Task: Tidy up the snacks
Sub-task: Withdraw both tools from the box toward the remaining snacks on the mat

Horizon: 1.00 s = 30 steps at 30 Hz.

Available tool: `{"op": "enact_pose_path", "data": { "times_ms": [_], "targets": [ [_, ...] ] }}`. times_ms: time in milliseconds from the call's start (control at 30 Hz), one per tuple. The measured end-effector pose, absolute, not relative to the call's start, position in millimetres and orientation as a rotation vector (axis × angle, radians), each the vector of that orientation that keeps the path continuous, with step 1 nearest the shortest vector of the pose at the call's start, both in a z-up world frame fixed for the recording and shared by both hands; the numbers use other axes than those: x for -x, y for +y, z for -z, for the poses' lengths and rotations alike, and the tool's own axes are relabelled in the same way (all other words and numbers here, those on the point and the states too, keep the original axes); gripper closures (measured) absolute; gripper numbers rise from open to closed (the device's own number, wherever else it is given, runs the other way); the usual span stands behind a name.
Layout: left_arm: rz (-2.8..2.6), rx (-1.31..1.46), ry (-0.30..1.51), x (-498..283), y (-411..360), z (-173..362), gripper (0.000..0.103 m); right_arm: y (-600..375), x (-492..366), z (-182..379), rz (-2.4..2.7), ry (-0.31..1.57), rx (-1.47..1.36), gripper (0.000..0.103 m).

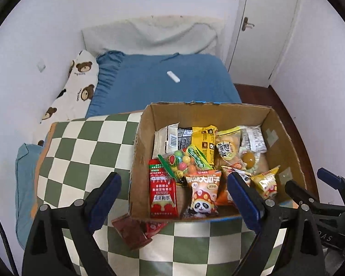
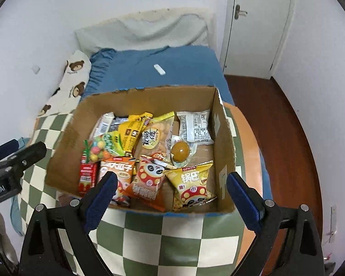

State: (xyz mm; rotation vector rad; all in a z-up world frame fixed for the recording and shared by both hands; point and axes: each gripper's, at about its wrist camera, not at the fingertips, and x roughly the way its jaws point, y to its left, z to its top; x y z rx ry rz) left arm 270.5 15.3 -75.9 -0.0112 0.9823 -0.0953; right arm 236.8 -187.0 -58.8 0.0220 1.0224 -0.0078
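Both grippers, left point(image 1: 173, 191) and right point(image 2: 170, 187), are hovering spread wide and empty over the snack-filled cardboard box point(image 2: 149, 99) sitting on a checkered cushion point(image 2: 184, 237)

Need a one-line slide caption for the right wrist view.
Open right claw hovering over a cardboard box packed with snack packets on a checkered cushion.

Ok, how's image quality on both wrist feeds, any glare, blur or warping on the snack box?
Left wrist view: even light, cardboard box sharp, packet print readable, small glints on the red packet; fisheye bends the door and blacks the corners. Right wrist view: the same soft light, box crisp, slight sheen on the yellow packet, edges curved, no real motion blur.
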Motion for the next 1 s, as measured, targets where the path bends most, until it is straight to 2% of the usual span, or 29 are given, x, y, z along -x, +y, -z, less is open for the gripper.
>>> {"op": "enact_pose_path", "data": {
  "times_ms": [367,667,800,1000],
  "targets": [
    [0.12,0.017,0.906,-213,17,44,0.009,-180,-172,19,0.012,0.907,-0.03,0.005],
    [0.116,0.019,0.896,-193,17,41,0.009,-183,-152,13,0.009,0.894,-0.06,0.005],
    [0.069,0.029,0.924,-186,32,59,0.009,-177,-147,41,-0.012,0.959,-0.082,0.004],
    [-0.083,0.021,1.102,-169,73,148,0.009,-167,-140,155,0.002,1.183,-0.101,0.004]
  ]
}}
